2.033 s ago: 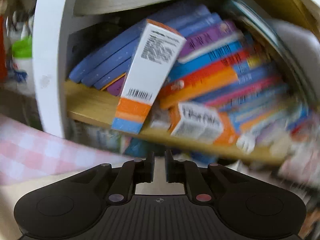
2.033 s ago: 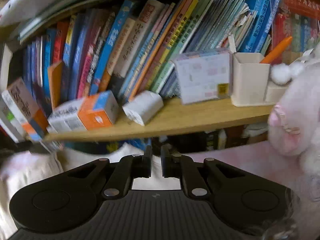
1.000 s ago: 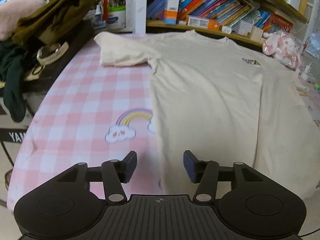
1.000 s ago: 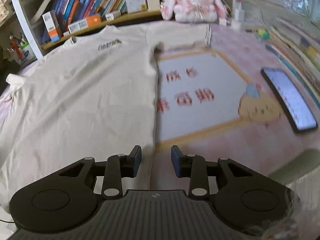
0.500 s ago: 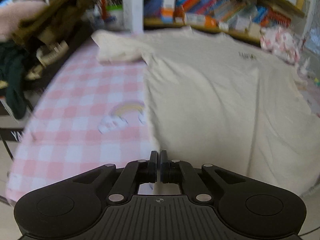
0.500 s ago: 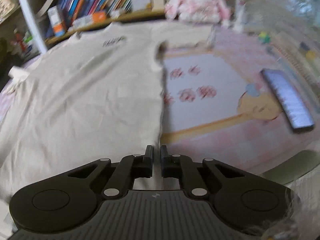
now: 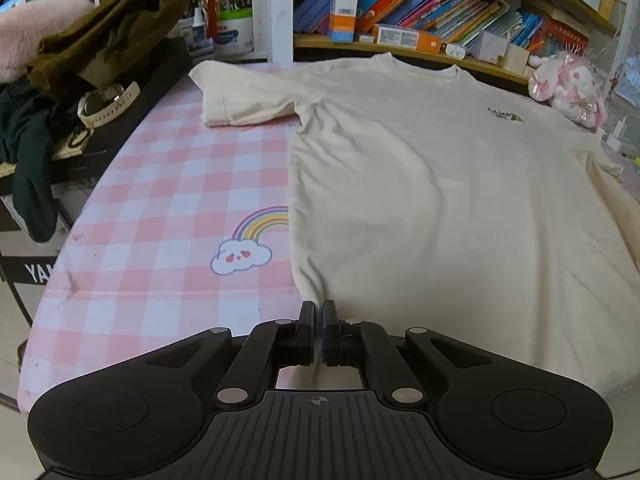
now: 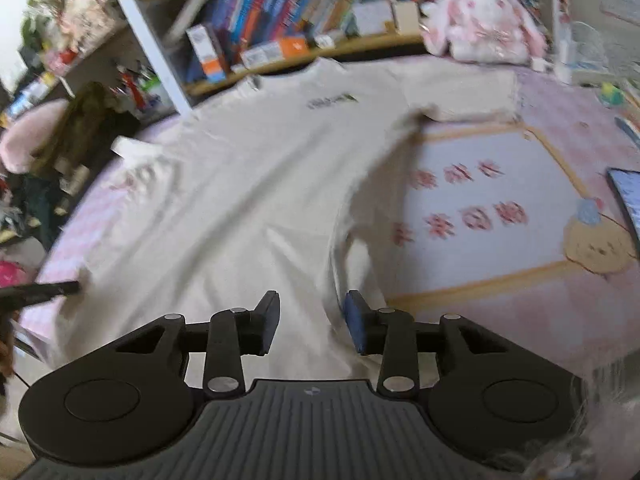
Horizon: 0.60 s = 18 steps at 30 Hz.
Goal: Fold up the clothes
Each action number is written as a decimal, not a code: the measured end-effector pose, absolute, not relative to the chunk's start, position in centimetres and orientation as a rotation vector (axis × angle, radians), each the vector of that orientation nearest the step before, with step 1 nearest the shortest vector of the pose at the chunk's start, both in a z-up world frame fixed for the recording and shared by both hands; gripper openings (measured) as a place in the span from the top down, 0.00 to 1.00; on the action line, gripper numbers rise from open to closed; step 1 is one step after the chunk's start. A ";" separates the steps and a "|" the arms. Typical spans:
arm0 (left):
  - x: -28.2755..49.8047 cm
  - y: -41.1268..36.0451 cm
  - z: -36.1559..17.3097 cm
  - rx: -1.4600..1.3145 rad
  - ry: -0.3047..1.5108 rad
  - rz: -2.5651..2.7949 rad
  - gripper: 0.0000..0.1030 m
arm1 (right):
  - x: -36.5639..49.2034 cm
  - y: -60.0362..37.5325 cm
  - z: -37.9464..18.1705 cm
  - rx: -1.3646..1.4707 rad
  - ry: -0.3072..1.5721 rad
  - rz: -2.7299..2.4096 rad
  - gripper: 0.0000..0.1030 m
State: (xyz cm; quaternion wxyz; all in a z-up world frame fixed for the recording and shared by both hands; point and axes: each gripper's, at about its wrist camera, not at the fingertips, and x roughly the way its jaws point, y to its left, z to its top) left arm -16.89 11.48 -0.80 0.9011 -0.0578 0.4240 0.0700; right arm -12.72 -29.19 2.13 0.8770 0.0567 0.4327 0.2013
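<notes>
The left gripper [image 7: 319,312] is pinching the near left corner of the cream T-shirt [image 7: 432,200], its jaws drawn together on the hem, and the fabric is puckering into a small ridge just ahead of them, which suggests the corner is being gripped for a lift or a fold; the right gripper [image 8: 311,312] is hovering over the lower right part of the same shirt with its jaws standing wide, gripping nothing, probably lining up on the right side edge, which is lying rumpled just ahead of it; the shirt is lying face up and spread across the pink tablecloth [image 7: 168,208], collar toward the bookshelf [image 7: 400,36], left sleeve [image 7: 240,100] doubled on itself, right sleeve reaching toward the plush rabbit [image 8: 484,24]; to the left there is bare checked cloth between the shirt's side edge and the table's edge, giving room to swing a fold inward; beyond that edge a pile of dark clothes [image 7: 108,40] is sitting close by; on the right a phone [image 8: 626,200] is lying near the table's edge, well apart from the shirt; the hem is hanging near the table's front edge.
</notes>
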 end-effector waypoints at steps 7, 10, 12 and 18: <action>-17.0 11.7 -1.0 -0.115 0.883 0.148 0.97 | -13.6 -29.6 0.7 0.052 0.949 0.350 0.95; -17.2 12.0 -1.0 -0.118 0.886 0.153 0.97 | -14.1 -31.0 1.9 0.053 0.932 0.274 0.96; -17.2 12.0 -1.1 -0.119 0.887 0.152 0.97 | -14.4 -32.4 3.4 0.066 0.891 0.202 0.97; -17.4 12.4 -0.9 -0.140 0.899 0.131 0.93 | -13.7 -34.3 2.5 -0.013 0.990 0.070 0.91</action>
